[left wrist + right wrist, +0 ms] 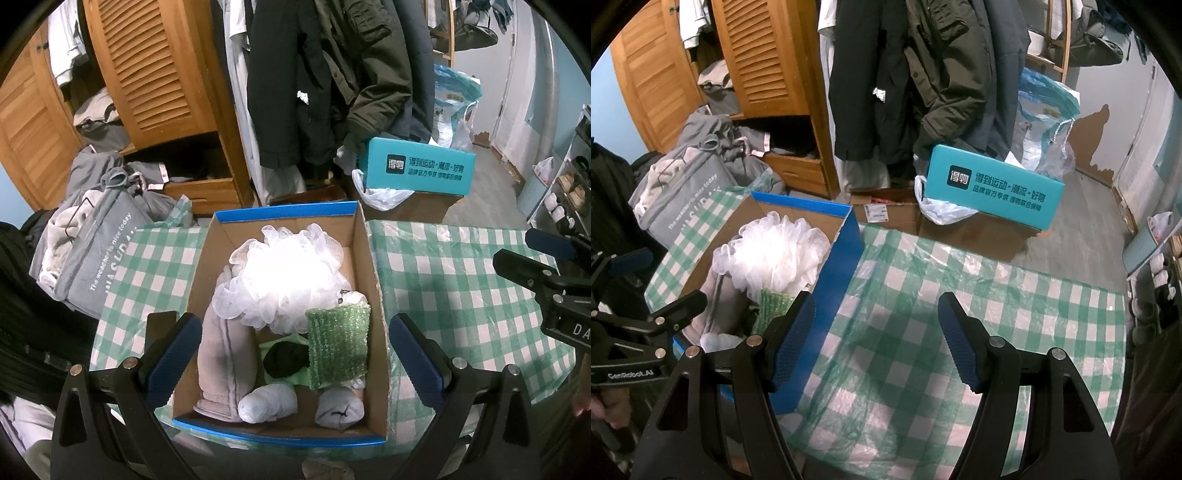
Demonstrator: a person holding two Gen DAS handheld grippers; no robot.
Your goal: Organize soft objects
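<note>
A blue-rimmed cardboard box [364, 266] stands on the checked table. It holds a white mesh bath pouf [284, 273], a green scrub sponge [338, 345], a rolled beige towel [221, 365], a black sock [286, 356] on a green cloth, and two rolled white socks [267, 402] [340, 408]. My left gripper [295, 356] is open and empty, its jaws straddling the box from above. My right gripper [877, 339] is open and empty over the bare tablecloth, right of the box [846, 258]. The pouf [775, 254] and sponge [774, 302] also show in the right wrist view.
The green-and-white checked tablecloth [960, 295] covers the table. Beyond it stand a teal box [993, 184] on cardboard cartons, hanging coats [923, 74], a wooden wardrobe [764, 74], a grey laundry bag [92, 254] at left, and a shoe rack [569, 188] at right.
</note>
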